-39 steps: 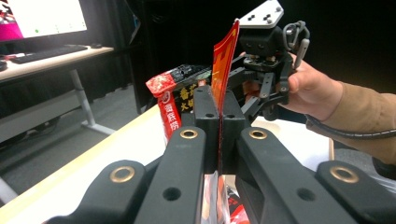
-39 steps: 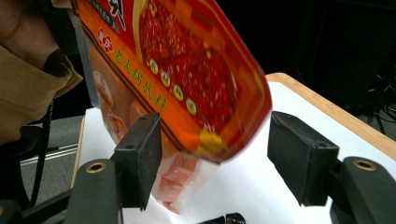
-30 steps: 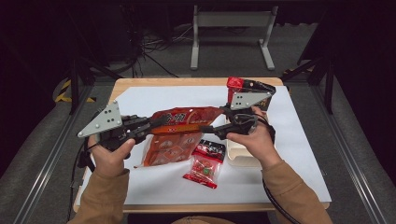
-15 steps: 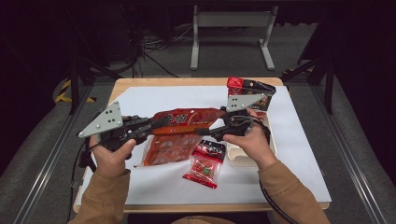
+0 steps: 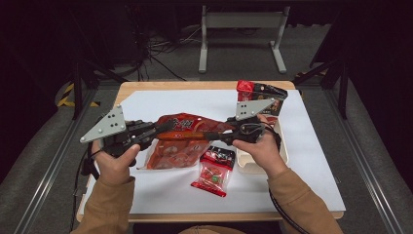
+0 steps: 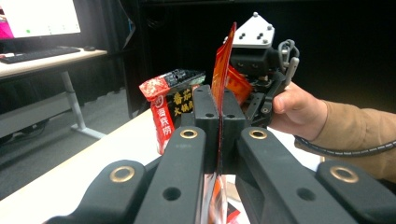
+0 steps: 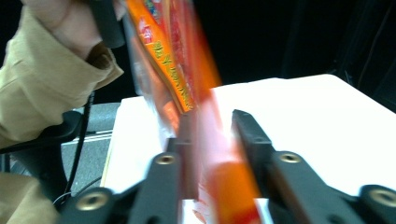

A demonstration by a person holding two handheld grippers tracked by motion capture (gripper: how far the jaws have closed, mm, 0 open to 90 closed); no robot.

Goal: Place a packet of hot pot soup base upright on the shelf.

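Observation:
A large orange-red snack bag [image 5: 185,134] hangs stretched between my two grippers over the white sheet. My left gripper [image 5: 163,127] is shut on the bag's left edge. In the left gripper view its jaws [image 6: 218,112] pinch the thin edge of the bag [image 6: 223,60]. My right gripper [image 5: 212,135] is at the bag's right end. Its jaws [image 7: 212,126] have just been closing, and the blurred bag [image 7: 163,46] stands between them with a gap still showing between the pads.
A small red packet [image 5: 214,170] lies in front of the bag. A white tray [image 5: 282,156] sits under the right hand. Behind it, at the back right, stands a red and black bag [image 5: 260,92]. The wooden table's edge [image 5: 195,85] runs along the back.
The right gripper's jaws have narrowed around the bag's right end. Both hands and the bag stay where they were.

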